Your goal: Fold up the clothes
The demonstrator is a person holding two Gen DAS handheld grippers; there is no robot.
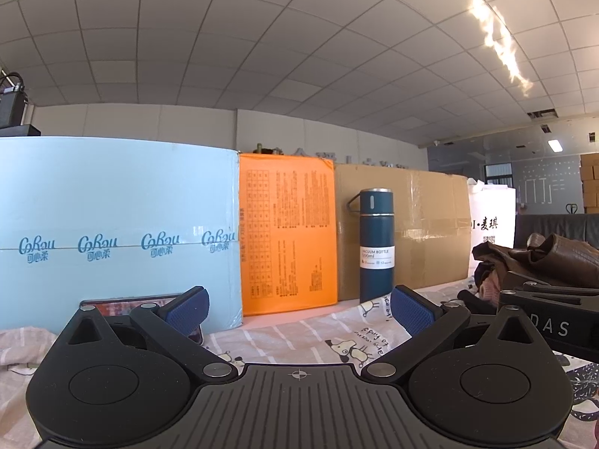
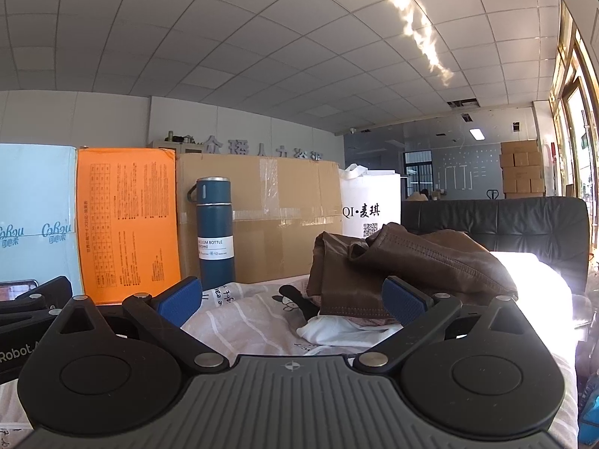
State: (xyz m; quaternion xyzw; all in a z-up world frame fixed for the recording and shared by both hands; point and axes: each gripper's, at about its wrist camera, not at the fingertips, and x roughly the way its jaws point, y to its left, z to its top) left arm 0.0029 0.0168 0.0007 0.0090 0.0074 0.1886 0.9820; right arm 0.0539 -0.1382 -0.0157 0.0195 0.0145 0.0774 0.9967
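Both hand-held grippers are sitting low and level over the printed sheet (image 2: 262,321), nothing picked up yet. Left hand-held gripper (image 1: 299,308) is showing its fingers wide apart with only sheet between them; right hand-held gripper (image 2: 292,299) is likewise spread and holding nothing. The clothes are lying heaped to the right: a brown leather jacket (image 2: 404,265) is resting on top of a white garment (image 2: 337,331), which is poking out underneath just ahead of the right fingertips. From the left view the same jacket (image 1: 543,258) is sitting off to the right, beyond the other tool. I'm reading this as the reach-in before the first grasp. You are probably wanting to take the jacket first, since it is pinning the rest. Be aiming the right pads at a hem or collar edge rather than the bulk; leather looks stiff and slick, so a thick bite is likely slipping out. Be bringing the left one across to a second edge so the piece is spreading flat as it lifts. Mind the blue bottle (image 2: 215,232) standing upright near the cardboard box (image 2: 262,202) at the back; a swinging sleeve could be tipping it. The phone (image 1: 127,307) is lying just behind the left finger, so be keeping clear there too.
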